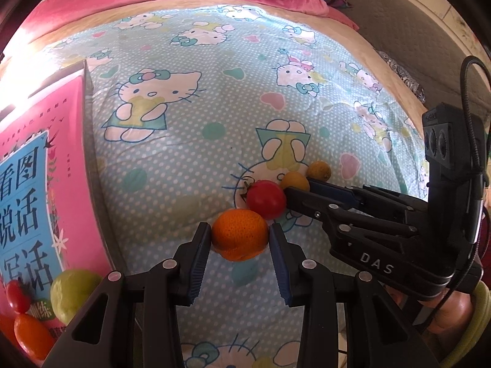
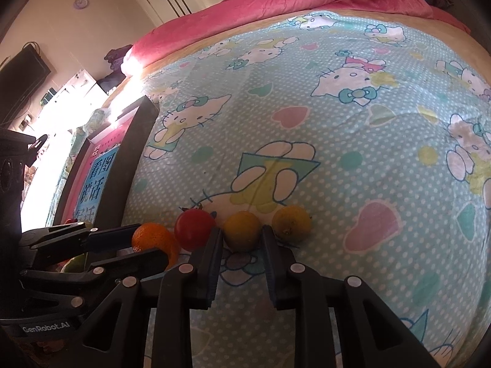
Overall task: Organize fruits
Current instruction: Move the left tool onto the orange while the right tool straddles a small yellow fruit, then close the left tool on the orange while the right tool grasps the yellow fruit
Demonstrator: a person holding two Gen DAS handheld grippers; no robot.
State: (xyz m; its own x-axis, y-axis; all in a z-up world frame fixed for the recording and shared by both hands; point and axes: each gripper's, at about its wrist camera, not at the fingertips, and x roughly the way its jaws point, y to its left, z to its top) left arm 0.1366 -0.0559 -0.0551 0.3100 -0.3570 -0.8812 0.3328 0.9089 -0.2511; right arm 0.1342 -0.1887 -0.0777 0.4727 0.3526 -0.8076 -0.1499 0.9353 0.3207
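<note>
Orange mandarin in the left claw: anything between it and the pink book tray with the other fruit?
Nothing visible blocks it. The round orange mandarin sits gripped in the left claw; only bare cartoon-print sheet lies between it and the pink book tray. The red tomato sits on its far side, away from the tray.

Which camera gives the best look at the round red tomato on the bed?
The left wrist view: the round red tomato shows nearly whole, stem included. In the right wrist view the tomato is partly hidden behind a finger of the right tool.
</note>
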